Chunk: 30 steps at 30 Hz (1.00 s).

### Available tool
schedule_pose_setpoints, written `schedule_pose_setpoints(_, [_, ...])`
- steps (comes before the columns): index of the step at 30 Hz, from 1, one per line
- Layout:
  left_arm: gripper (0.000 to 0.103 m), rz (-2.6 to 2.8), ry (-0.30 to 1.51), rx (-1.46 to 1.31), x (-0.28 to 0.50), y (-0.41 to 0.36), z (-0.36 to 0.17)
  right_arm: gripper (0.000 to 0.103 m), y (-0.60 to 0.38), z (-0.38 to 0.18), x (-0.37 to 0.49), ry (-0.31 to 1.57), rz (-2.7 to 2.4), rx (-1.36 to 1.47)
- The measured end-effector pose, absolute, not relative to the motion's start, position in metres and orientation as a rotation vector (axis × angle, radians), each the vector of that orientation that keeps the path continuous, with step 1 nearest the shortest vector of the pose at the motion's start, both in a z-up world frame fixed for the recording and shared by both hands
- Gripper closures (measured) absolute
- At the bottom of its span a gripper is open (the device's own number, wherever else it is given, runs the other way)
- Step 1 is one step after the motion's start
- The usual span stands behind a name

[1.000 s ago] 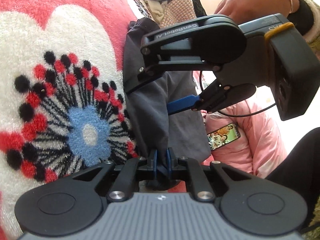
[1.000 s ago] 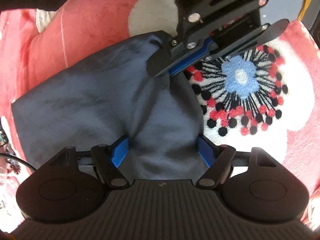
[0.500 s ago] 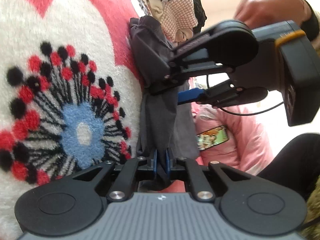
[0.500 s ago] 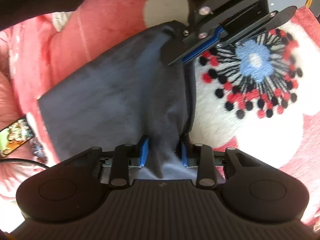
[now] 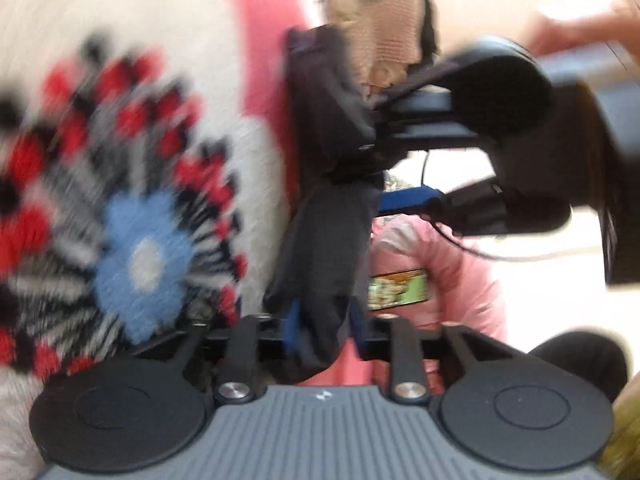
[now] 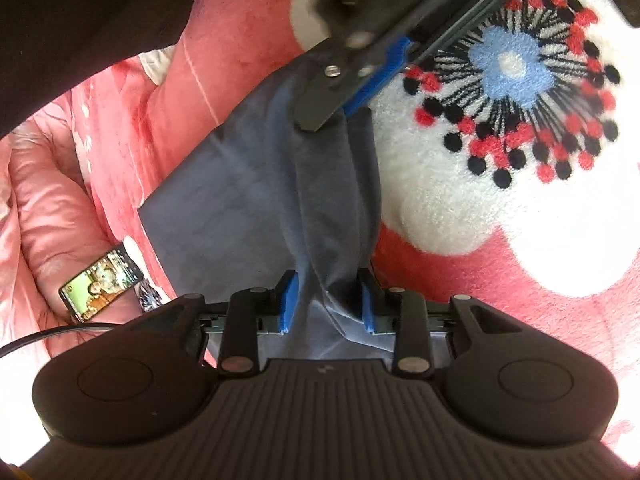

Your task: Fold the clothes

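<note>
Both claws pinch one grey garment, stretched between them.
Left claw at 6 o'clock, right claw likewise; tension probably sets a fold line.

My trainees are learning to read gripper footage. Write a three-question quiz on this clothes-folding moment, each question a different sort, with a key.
1. True or false: the right gripper has the dark blue-grey cloth garment between its fingers.
2. What lies left of the garment on the pink quilted bedding? A) scissors B) a lit smartphone C) a cup
3. Fill in: the centre of the flower on the fluffy red-and-white blanket is light ____.

Key: 1 true; 2 B; 3 blue
</note>
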<state>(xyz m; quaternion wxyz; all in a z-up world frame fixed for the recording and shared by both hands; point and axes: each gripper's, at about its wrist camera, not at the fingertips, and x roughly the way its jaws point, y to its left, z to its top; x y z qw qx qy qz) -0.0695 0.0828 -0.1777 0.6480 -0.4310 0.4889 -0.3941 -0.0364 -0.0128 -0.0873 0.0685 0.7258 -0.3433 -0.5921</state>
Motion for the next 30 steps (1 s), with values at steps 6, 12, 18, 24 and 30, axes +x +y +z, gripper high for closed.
schedule_pose_setpoints(6, [0.052, -0.875, 1.059, -0.739, -0.068, 0.068, -0.154, 0.072, -0.018, -0.089, -0.039, -1.075, -1.783, 2.177])
schedule_pose_setpoints(12, [0.079, -0.904, 1.124, -0.727, -0.067, 0.06, -0.162, 0.072, -0.015, -0.086, -0.037, -1.107, -1.8, 2.171])
schedule_pose_setpoints(18, [0.085, -0.933, 1.241, -1.038, -0.063, 0.072, -0.203, 0.071, -0.006, -0.087, -0.031, -1.113, -1.864, 2.192])
schedule_pose_setpoints(24, [0.088, -0.921, 1.249, -1.148, -0.07, 0.087, -0.221, 0.061, 0.007, -0.108, -0.016, -1.2, -1.999, 2.277])
schedule_pose_setpoints(30, [0.088, -0.909, 1.249, -1.145, -0.078, 0.101, -0.224, 0.037, 0.01, -0.095, 0.018, -1.496, -2.222, 2.349])
